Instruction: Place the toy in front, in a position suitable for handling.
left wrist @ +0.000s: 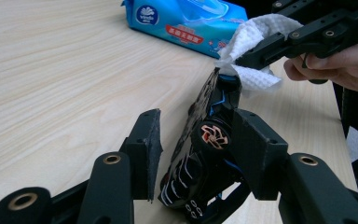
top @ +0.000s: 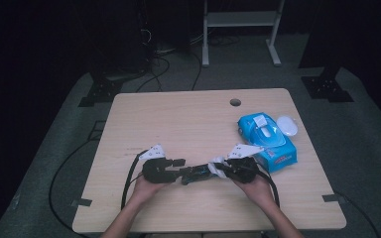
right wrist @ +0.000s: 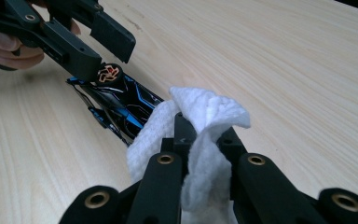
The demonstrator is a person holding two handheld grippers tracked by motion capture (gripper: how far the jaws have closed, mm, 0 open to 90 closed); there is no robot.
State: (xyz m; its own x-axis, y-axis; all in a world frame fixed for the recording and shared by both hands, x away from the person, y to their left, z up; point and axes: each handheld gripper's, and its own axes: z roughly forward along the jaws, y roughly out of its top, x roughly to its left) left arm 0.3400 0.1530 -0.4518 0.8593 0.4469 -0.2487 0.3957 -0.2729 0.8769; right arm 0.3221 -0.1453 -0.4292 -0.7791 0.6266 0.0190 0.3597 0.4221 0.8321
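Wiping seems to be the work here: our right gripper (right wrist: 200,135) has its jaws pinched tight on a white wet wipe (right wrist: 205,116), and we press this wipe against the far end of a black toy car with blue lines (left wrist: 205,140). The toy car lies near the front edge of the table (top: 178,119), between our two hands, tilted on its side. Our left gripper (left wrist: 198,144) is there to steady it; its jaws stand partly open around the car, one pad beside the orange wheel and the other pad clear of the body, so we judge the hold is loose now. The blue pack of wipes (top: 268,139) stays at the right, close enough to take another sheet. The lower side of the car is hidden by the jaws, and we cannot tell which part is dirty.
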